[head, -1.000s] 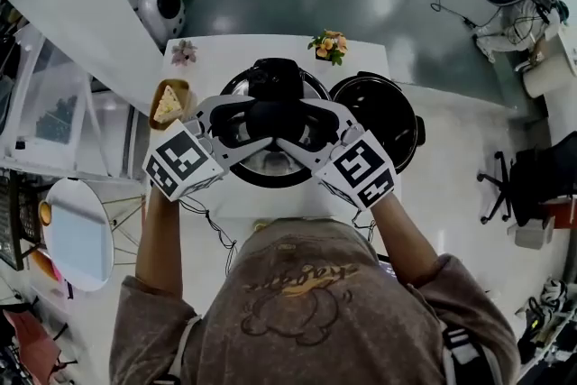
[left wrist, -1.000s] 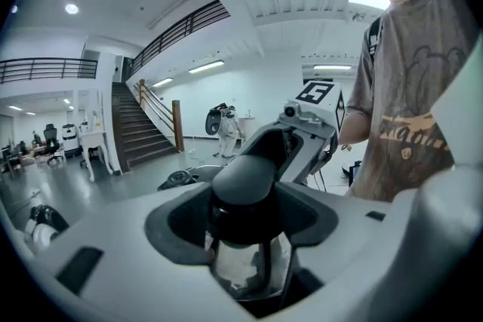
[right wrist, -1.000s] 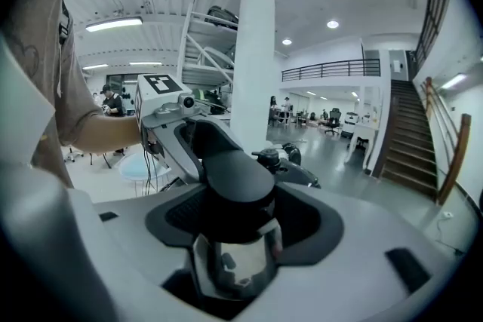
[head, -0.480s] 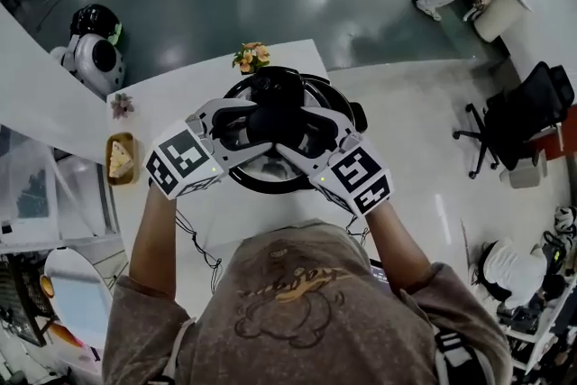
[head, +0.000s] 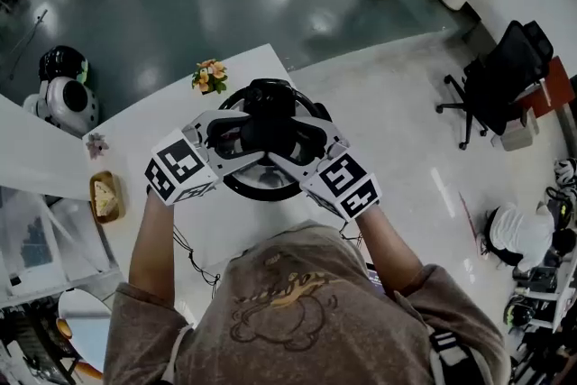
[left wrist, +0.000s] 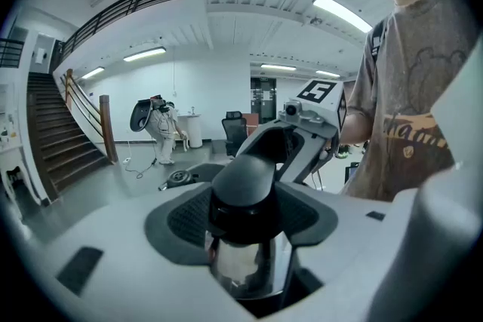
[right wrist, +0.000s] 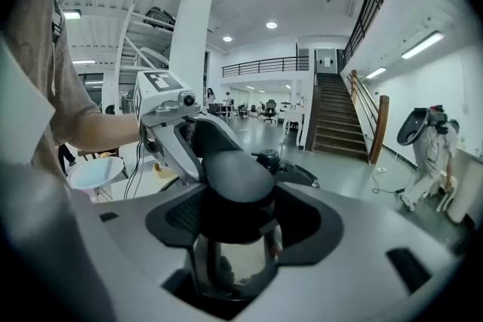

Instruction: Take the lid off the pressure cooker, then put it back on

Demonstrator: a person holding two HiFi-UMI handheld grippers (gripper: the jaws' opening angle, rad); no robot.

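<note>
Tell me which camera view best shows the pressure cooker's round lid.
Head view: the round steel lid with a black rim shows nearly whole from above, only its centre hidden. The left and right gripper views show just its black handle and a shiny steel patch beneath.

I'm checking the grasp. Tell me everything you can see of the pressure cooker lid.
The round steel pressure-cooker lid is shiny with a dark rim. It lies level, top side up, over the white table near its edge. Its black handle rises from the centre, and the left gripper and right gripper clamp it from opposite sides. What lies beneath the lid is hidden.
</note>
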